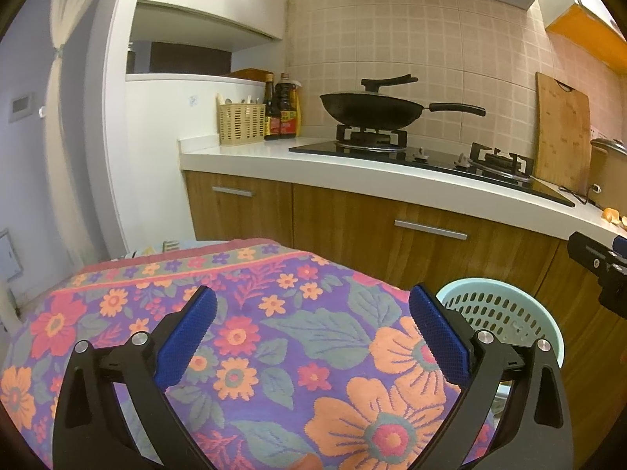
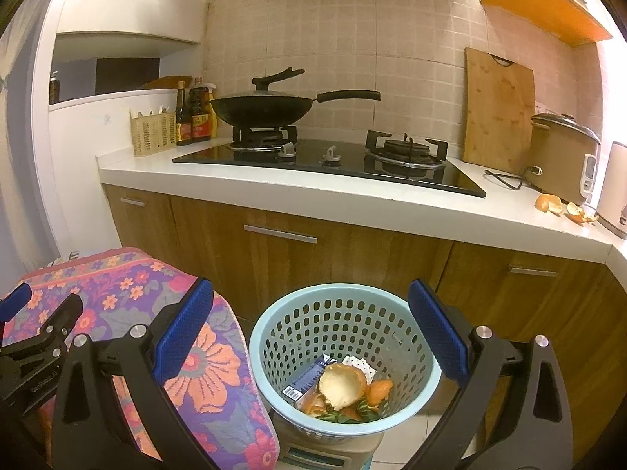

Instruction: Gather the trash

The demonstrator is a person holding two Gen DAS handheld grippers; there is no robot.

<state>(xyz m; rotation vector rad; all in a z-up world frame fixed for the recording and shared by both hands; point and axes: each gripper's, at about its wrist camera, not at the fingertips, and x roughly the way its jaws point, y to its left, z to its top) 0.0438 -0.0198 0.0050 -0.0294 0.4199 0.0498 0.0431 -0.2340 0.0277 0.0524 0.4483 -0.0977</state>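
Peels (image 2: 564,206) at 3 o'clock on tabletop (image 2: 352,203), near cooker (image 2: 562,156): orange, curled, in two clumps. Judge them light, limp, tear-prone; best pinch thick curled edge, gently. Bin (image 2: 341,356) at 6 o'clock, already holds peel, carton scraps. My right gripper (image 2: 309,337) jaws spread, empty, above bin. My left gripper (image 1: 313,333) jaws spread wide, empty, over floral cloth (image 1: 254,337).

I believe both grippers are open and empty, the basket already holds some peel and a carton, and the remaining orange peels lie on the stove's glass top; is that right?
Nearly. The remaining orange peels lie on the white counter at the far right, beside the rice cooker, not on the stove's glass top, as the right wrist view shows. The left gripper and right gripper are open and empty, and the basket holds peel and a carton.
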